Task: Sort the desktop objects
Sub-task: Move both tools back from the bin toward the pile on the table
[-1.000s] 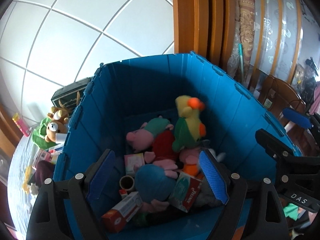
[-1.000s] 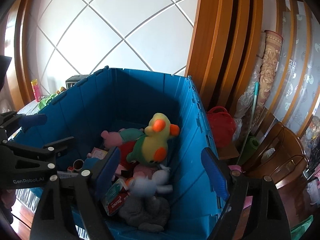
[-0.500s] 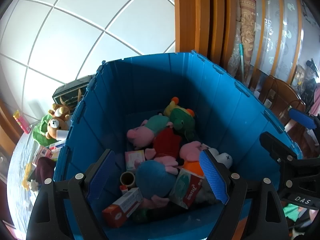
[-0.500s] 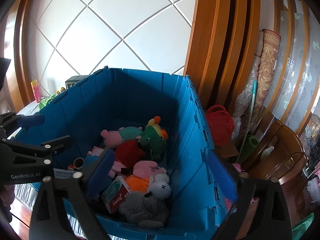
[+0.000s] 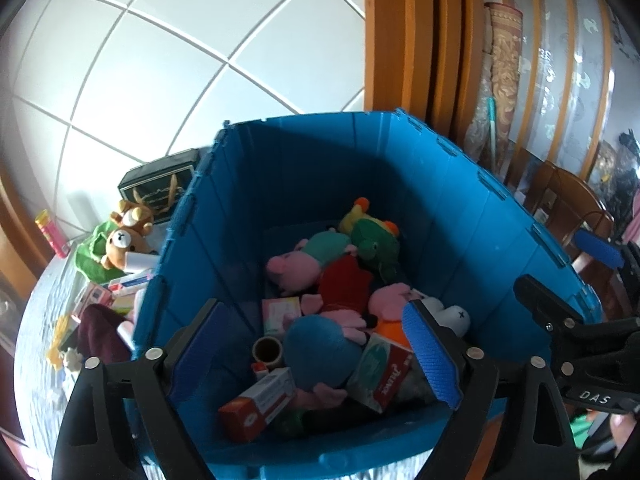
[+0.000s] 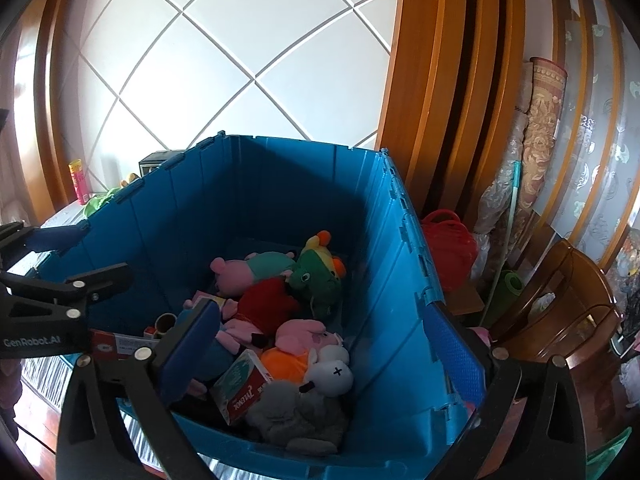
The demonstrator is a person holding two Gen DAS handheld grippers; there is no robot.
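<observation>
A tall blue crate fills both views. Among several plush toys and small boxes inside it lies a green and yellow bird plush, on its side near the back wall. My left gripper hovers over the crate's near edge, its jaws opening with nothing between the pads. My right gripper hangs over the near right corner, jaws opening too and holding nothing. Each view shows the other gripper's fingers at its side.
Left of the crate, the table holds a brown bear plush, small boxes, a dark red cloth, a black box and a yellow-pink tube. A red bag and wooden chair stand to the right.
The green and yellow plush fell from mid-air above the crate and came to rest among the toys at the back. Both grippers' jaws have spread wider.
</observation>
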